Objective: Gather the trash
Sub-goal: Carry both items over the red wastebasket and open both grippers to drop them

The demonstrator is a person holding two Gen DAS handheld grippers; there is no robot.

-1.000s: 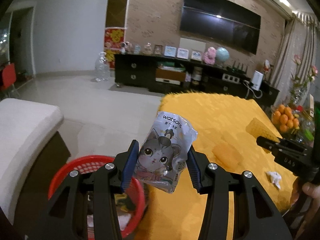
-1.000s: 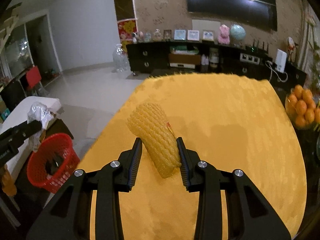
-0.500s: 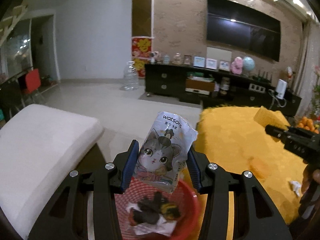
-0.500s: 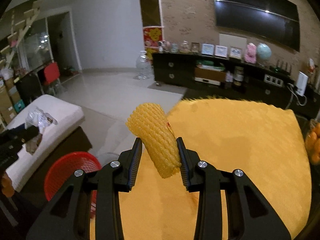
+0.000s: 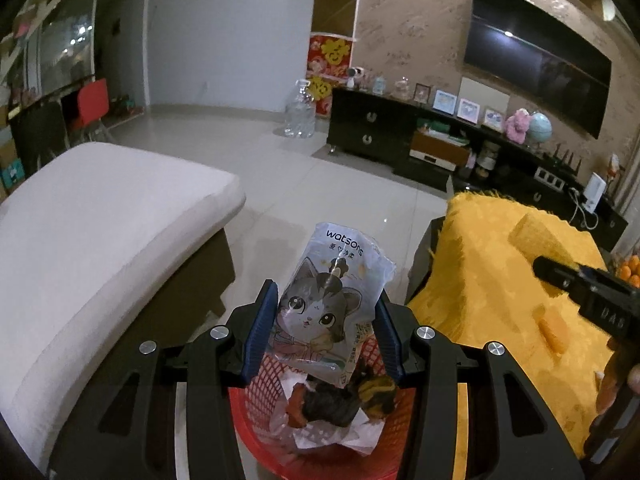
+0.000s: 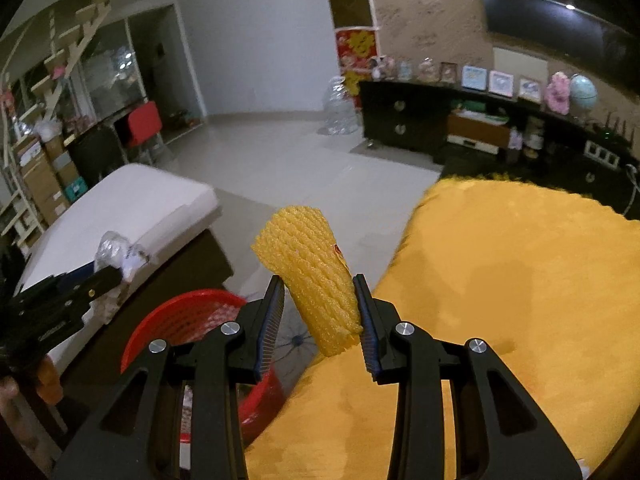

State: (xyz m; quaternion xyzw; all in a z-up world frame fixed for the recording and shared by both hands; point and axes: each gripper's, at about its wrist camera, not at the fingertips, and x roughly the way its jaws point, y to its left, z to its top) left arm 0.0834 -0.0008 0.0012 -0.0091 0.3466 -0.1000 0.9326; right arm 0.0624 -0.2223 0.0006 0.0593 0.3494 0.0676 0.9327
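Note:
My left gripper (image 5: pixel 325 328) is shut on a crumpled plastic wrapper printed with a cartoon cat (image 5: pixel 330 304) and hangs right over the red mesh basket (image 5: pixel 264 424), which holds dark scraps and white paper. My right gripper (image 6: pixel 320 316) is shut on a yellow foam fruit net (image 6: pixel 310 276), above the left edge of the yellow-covered table (image 6: pixel 500 300). In the right wrist view the red basket (image 6: pixel 180 316) stands on the floor at lower left, with the left gripper (image 6: pixel 100 276) above it. The right gripper (image 5: pixel 560 276) and its foam net (image 5: pixel 532 232) show in the left wrist view.
A white cushioned bench (image 5: pixel 100 216) stands left of the basket. A small yellow scrap (image 5: pixel 552 330) lies on the tablecloth (image 5: pixel 492 280). A dark TV cabinet (image 5: pixel 420 148) and a large water bottle (image 5: pixel 300 112) stand across the tiled floor. Oranges (image 5: pixel 628 270) sit at the table's right.
Both grippers have swung left off the table toward the basket. The left gripper with the wrapper is now over the basket; the right one with the foam net is at the table's left edge.

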